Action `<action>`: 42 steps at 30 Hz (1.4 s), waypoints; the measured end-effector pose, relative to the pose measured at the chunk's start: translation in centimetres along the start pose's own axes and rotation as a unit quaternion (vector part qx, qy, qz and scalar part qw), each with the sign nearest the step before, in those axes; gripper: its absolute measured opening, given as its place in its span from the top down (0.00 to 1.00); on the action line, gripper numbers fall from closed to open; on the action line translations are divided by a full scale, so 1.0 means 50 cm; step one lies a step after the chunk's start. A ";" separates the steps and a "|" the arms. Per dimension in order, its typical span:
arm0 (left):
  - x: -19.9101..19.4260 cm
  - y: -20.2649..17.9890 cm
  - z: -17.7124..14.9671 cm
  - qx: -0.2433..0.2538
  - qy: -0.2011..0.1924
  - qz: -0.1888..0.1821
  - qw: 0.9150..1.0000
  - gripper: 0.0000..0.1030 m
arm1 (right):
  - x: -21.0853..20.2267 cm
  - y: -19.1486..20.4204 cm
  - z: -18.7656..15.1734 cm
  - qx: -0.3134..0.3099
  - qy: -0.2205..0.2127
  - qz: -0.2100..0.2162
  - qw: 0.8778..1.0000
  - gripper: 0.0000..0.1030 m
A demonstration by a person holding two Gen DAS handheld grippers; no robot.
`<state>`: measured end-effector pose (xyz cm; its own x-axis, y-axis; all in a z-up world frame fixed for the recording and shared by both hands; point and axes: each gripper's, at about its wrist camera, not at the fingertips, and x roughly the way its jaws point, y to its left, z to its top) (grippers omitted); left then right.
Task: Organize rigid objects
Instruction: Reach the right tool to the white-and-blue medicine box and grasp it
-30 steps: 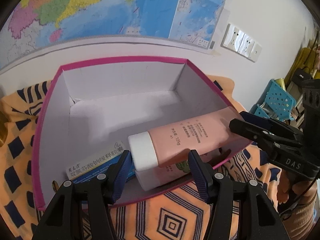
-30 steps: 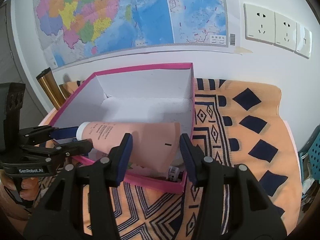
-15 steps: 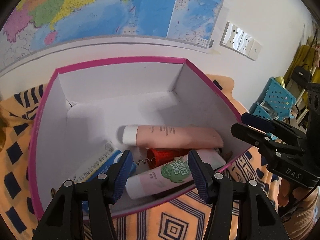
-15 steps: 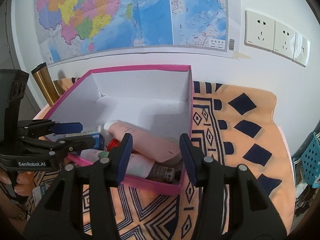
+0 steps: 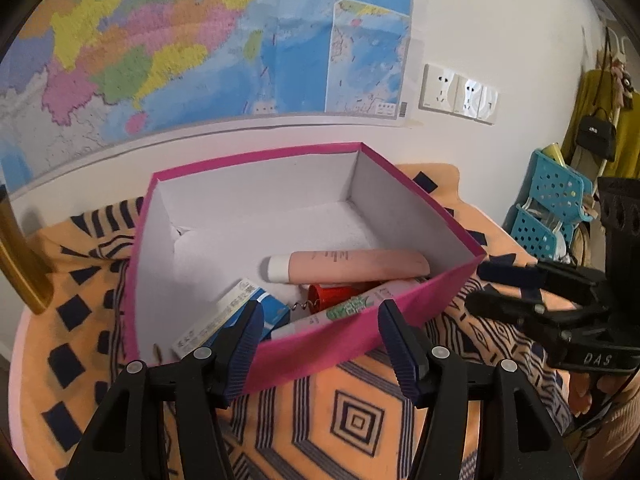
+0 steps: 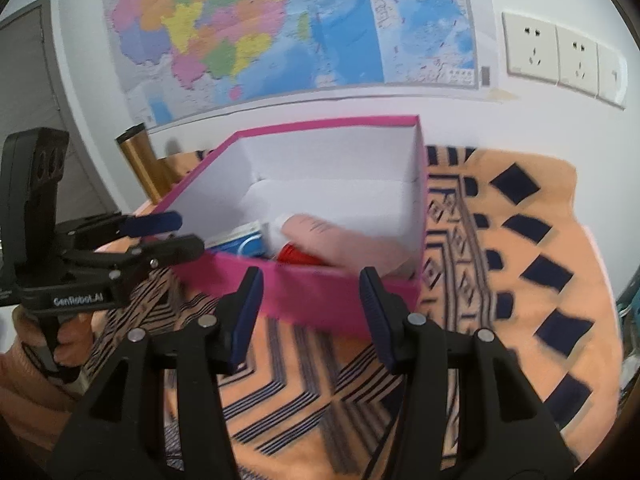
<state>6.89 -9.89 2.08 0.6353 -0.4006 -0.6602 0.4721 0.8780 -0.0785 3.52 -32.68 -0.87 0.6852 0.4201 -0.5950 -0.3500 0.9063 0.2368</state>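
A pink cardboard box (image 5: 360, 328) with a white inside stands on the patterned cloth. In it lie a pink tube (image 5: 352, 264), a red corkscrew (image 5: 332, 294), a white tube with a green label (image 5: 352, 306) and a blue and white carton (image 5: 236, 316). The box (image 6: 328, 304) and pink tube (image 6: 332, 240) also show in the right wrist view. My left gripper (image 5: 320, 340) is open and empty at the box's near wall. My right gripper (image 6: 310, 316) is open and empty, just short of the box's near wall.
An orange cloth with dark blue patterns (image 5: 352, 412) covers the table. A gold cylinder (image 6: 146, 164) stands left of the box by the wall. A map (image 5: 200, 40) and wall sockets (image 6: 560, 60) hang behind. Blue plastic baskets (image 5: 548, 208) stand at the right.
The pink tube left the grippers and now lies in the box. Both grippers have drawn back from the box, open and empty.
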 end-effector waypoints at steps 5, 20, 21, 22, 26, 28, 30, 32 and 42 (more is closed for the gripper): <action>-0.039 0.001 -0.034 0.013 -0.010 0.011 1.000 0.33 | 0.001 0.035 -0.048 -0.003 0.026 0.033 0.999 0.50; -0.077 0.139 -0.215 -0.052 0.077 0.026 0.995 0.32 | 0.081 0.190 -0.225 -0.023 0.185 0.189 0.964 0.50; -0.077 0.144 -0.224 -0.058 0.083 0.021 0.995 0.33 | 0.084 0.196 -0.232 -0.022 0.191 0.195 0.962 0.50; -0.077 0.149 -0.232 -0.065 0.089 0.014 0.994 0.36 | 0.086 0.201 -0.236 -0.021 0.195 0.200 0.960 0.50; -0.066 0.146 -0.258 -0.073 0.121 -0.016 0.990 0.46 | 0.091 0.220 -0.243 -0.017 0.199 0.218 0.955 0.51; -0.062 0.140 -0.267 -0.071 0.132 -0.030 0.988 0.50 | 0.094 0.225 -0.245 -0.011 0.198 0.222 0.955 0.55; -0.061 0.137 -0.275 -0.077 0.137 -0.052 0.986 0.50 | 0.104 0.223 -0.241 0.002 0.196 0.227 0.954 0.58; -0.059 0.138 -0.280 -0.083 0.141 -0.059 0.985 0.50 | 0.107 0.216 -0.240 0.011 0.192 0.225 0.955 0.58; -0.042 0.113 -0.275 -0.101 0.146 -0.107 0.978 0.50 | 0.107 0.158 -0.203 0.040 0.156 0.179 0.971 0.58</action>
<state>-0.17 -0.48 -7.23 0.3200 -0.5152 -0.7951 0.4263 0.8278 -0.3648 -2.08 -23.74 -9.97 0.2974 0.6862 -0.6639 -0.4708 0.7103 0.5233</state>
